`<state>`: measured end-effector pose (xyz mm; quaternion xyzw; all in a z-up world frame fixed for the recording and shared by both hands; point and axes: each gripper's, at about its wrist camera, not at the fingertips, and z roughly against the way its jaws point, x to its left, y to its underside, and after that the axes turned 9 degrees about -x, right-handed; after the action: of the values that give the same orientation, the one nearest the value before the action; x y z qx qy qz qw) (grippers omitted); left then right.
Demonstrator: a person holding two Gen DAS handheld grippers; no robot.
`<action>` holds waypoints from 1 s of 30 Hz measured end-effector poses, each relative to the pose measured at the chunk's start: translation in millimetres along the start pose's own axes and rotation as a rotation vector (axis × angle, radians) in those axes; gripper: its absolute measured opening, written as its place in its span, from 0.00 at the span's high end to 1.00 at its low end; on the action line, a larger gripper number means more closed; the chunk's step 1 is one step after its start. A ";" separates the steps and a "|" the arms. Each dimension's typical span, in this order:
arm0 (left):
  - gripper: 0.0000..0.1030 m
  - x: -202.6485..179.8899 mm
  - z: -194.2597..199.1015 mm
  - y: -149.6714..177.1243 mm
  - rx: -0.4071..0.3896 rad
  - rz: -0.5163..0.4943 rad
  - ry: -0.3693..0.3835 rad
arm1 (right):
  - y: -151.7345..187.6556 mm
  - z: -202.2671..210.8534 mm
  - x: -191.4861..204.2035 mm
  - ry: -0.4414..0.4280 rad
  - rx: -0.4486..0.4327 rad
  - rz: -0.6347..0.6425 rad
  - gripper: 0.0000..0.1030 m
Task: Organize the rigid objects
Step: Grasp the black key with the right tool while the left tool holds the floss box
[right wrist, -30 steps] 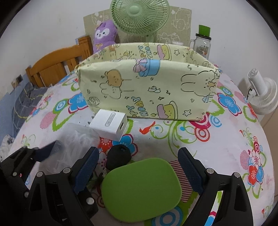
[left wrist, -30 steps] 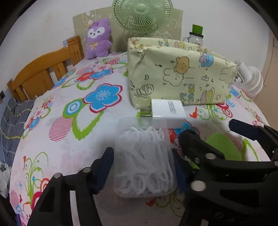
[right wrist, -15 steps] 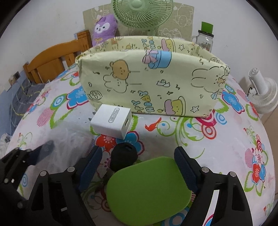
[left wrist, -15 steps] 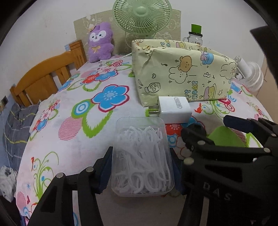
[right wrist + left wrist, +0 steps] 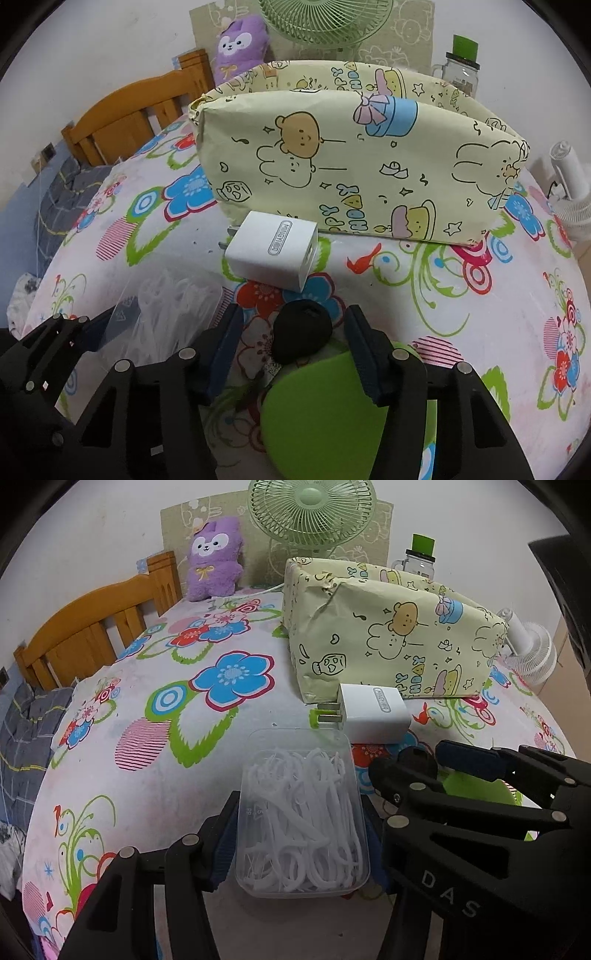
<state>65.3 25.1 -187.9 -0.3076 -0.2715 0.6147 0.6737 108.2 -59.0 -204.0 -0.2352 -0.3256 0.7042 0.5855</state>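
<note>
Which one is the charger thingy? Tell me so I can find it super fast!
Find the big pale yellow cartoon-print box standing on the flowery tablecloth. Right in front of its near wall lies the charger, a small white cube. It is the only plain white block there, with two metal prongs poking out one side, unlike the black key fob nearby.

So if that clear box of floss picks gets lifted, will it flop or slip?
The clear box of floss picks looks like rigid plastic, so probably no flop. Its smooth walls might slip between the left gripper pads. Its contents look light.
</note>
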 end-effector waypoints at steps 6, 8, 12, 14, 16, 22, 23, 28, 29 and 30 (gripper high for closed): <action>0.40 0.1 0.9 0.5 -0.002 0.001 0.002 | 0.4 2.5 6.8 -0.035 0.002 0.011 0.69; 0.41 0.5 1.5 0.3 0.003 0.007 0.001 | 0.5 3.2 6.0 -0.033 0.000 0.006 0.71; 0.41 1.1 2.3 -1.5 0.012 0.017 0.008 | -0.1 6.4 7.0 -0.016 -0.015 0.022 0.77; 0.41 0.7 2.4 -1.5 0.012 0.017 0.006 | -0.1 6.5 5.7 -0.020 -0.014 0.017 0.77; 0.41 0.4 2.8 -1.4 0.010 0.012 0.007 | 0.3 7.4 5.0 -0.022 -0.014 0.018 0.77; 0.41 1.3 7.0 3.3 0.006 -0.009 -0.021 | 3.0 9.3 7.2 -0.032 -0.004 0.028 0.71; 0.41 1.9 7.2 4.3 0.006 -0.011 -0.024 | 3.6 9.3 7.7 -0.032 -0.002 0.029 0.68; 0.41 8.5 9.4 7.2 0.008 -0.006 -0.023 | 5.0 8.1 10.4 -0.019 0.010 0.033 0.55; 0.41 8.8 10.0 7.8 0.008 -0.005 -0.022 | 4.9 8.0 11.3 -0.017 0.013 0.037 0.55; 0.40 9.7 10.0 8.1 0.007 -0.006 -0.019 | 4.8 7.8 12.0 -0.015 0.016 0.041 0.55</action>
<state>53.4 36.1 -187.4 -0.2990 -0.2765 0.6165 0.6738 97.0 -49.2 -201.6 -0.2317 -0.3196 0.7203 0.5703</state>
